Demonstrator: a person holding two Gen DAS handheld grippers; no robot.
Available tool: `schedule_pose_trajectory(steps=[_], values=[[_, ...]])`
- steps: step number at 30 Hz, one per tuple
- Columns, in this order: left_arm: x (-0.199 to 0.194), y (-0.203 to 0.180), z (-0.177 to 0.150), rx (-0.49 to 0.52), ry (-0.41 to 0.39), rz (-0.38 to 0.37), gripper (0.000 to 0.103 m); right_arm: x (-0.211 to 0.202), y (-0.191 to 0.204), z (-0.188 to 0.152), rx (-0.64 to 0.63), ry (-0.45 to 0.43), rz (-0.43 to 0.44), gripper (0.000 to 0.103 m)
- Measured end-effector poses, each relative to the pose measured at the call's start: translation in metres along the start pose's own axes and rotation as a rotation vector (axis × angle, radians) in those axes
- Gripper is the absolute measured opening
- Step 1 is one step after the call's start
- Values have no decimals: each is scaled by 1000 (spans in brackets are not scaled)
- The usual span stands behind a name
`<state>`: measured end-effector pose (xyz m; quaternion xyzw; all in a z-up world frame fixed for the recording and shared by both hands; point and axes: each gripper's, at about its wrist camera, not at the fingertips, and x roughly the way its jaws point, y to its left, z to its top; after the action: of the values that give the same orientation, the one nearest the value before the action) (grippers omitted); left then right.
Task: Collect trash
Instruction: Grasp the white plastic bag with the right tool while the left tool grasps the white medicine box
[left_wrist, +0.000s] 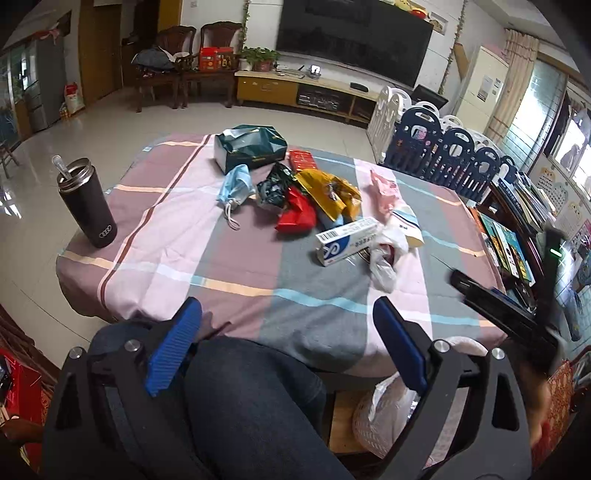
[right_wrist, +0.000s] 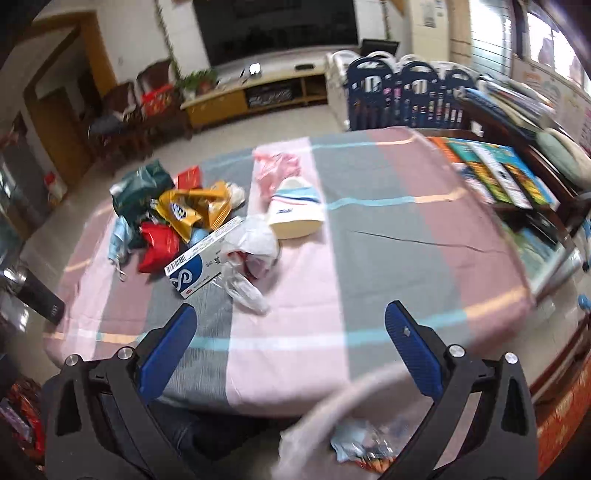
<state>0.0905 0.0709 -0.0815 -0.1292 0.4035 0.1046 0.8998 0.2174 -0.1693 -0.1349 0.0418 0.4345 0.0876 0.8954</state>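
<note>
Left claw (left_wrist: 287, 345): spread, ribbed blue pads, holding nothing.
Right claw (right_wrist: 290, 352): spread, likewise bare.
Ahead of both: crinkled wrappers (left_wrist: 317, 201), rectangular carton (right_wrist: 201, 258), on the checked cloth surface (right_wrist: 388, 258).

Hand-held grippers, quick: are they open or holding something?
Left hand-held gripper: open, holding nothing.
Right hand-held gripper: open, holding nothing.

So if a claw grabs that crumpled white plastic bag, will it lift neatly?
Probably not. The bag looks thin and crumpled, so it would likely sag and trail. It seems light, so a push may just slide it on the cloth. It touches the white-and-blue box, which might shift too.
</note>
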Motion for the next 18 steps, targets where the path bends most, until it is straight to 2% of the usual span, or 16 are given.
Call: schedule_pose_trajectory(steps=[6,7,8,9,10,11,14,16,18], values=[[46,-3,31,59,-7,-20,95,96,35,26,22,146,-8,99],[56,-4,36,64,-6,-22,95,107,39,28,11,151,-23,89],[67,-4,40,69,4,-22,95,114,43,29,-16,160,-33,65],[81,-4,46,79,19,-23,95,122,46,29,-48,186,-42,50],[95,-5,51,94,34,-25,95,126,45,28,-58,209,-36,29],[105,-8,54,114,41,-26,95,126,41,26,-46,226,-3,20],[139,-18,64,196,52,-18,95,109,22,17,-25,218,49,6],[161,-32,68,251,77,-56,95,89,2,5,0,215,59,6],[188,-53,70,322,147,-138,95,68,-19,-8,29,213,64,6]])
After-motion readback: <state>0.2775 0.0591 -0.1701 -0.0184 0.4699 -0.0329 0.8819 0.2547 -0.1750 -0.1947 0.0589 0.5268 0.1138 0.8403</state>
